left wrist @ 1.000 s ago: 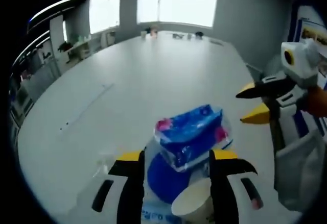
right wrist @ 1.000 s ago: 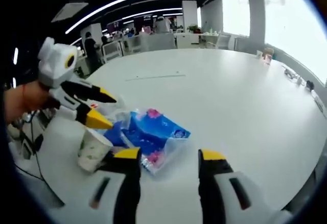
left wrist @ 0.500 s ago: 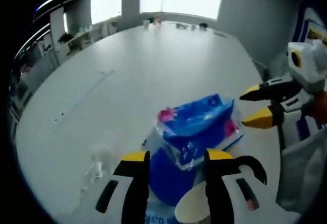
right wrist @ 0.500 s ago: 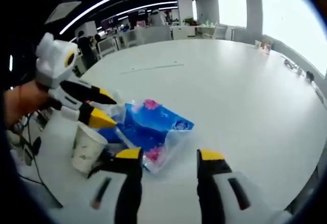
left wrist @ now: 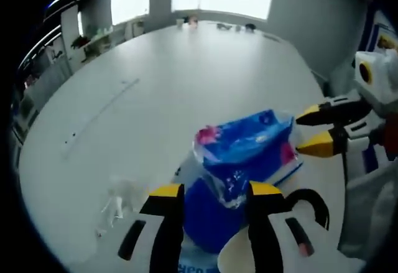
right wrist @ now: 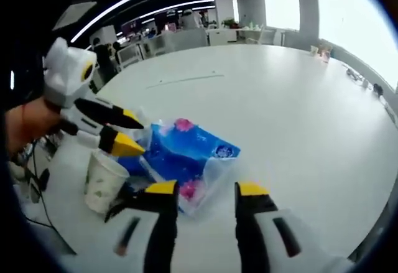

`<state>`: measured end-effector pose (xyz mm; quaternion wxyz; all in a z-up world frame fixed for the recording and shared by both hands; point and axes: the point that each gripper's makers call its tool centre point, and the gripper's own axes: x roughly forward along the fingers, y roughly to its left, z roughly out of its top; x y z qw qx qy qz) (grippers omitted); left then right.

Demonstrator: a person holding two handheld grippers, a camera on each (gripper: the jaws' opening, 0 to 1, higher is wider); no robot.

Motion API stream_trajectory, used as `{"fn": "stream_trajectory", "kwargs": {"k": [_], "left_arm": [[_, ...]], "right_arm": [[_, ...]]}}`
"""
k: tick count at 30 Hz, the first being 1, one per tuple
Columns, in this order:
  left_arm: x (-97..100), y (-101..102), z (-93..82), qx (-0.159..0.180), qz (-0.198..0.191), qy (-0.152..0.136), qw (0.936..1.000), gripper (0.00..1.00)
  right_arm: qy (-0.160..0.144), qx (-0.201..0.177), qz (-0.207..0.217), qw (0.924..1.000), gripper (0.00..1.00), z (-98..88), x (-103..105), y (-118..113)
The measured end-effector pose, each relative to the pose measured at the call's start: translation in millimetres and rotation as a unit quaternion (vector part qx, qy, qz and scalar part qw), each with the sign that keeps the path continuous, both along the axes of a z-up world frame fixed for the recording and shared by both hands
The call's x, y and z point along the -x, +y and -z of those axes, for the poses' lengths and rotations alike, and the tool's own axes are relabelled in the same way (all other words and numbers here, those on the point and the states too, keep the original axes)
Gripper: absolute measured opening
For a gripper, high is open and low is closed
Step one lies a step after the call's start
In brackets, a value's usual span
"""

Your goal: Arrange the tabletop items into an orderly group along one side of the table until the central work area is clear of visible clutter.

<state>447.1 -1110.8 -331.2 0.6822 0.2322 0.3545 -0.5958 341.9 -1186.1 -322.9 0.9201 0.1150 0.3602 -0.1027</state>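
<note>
Blue tissue pack (right wrist: 186, 158), clear wrap, pink flower print, lies on white counter (right wrist: 280, 111) near edge. Paper cup (right wrist: 102, 180) just beside pack. Left tool (left wrist: 209, 193) jaws spread, tips over pack's near end. Right tool (right wrist: 201, 189) jaws spread, tips at pack's wrapper edge; grasp not evident.

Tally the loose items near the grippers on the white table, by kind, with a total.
Blue tissue packs: 1
Paper cups: 1
Clear plastic wrappers: 1
Total: 3
</note>
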Motion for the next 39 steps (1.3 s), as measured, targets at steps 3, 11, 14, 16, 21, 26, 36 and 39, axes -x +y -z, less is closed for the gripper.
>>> {"fn": "stream_trajectory", "kwargs": {"k": [3,11,14,16,21,26,36,39], "left_arm": [[1.3,-0.8,0.0,-0.001,0.002,0.001,1.0000,0.32],[4.0,-4.1,4.8,-0.007,0.006,0.004,1.0000,0.28],[5.7,-5.0,4.5,-0.006,0.008,0.005,0.9999,0.24],[5.3,-5.5,4.9,-0.007,0.006,0.004,0.9999,0.22],[6.2,-5.3,6.0,-0.009,0.008,0.005,0.9999,0.19],[6.0,-4.0,7.0,-0.012,0.007,0.005,0.9999,0.14],[6.8,-4.3,8.8,-0.015,0.009,0.007,0.9998,0.06],[7.4,-3.9,8.9,-0.017,0.009,0.007,0.9998,0.02]], "right_arm": [[0.003,0.001,0.000,1.0000,0.30,1.4,-0.3,0.0],[0.002,-0.003,0.005,1.0000,0.26,2.4,-0.4,-0.5],[0.003,-0.002,0.008,1.0000,0.24,3.2,0.6,-1.8],[0.004,-0.003,0.009,1.0000,0.23,3.6,1.3,-1.9],[0.008,-0.002,0.010,0.9999,0.18,6.2,2.7,-3.0],[0.006,-0.003,0.012,0.9999,0.12,6.7,2.7,-2.7],[0.011,0.002,0.018,0.9998,0.00,8.8,4.1,-6.4],[0.010,-0.002,0.023,0.9997,0.00,8.5,4.4,-6.3]]}}
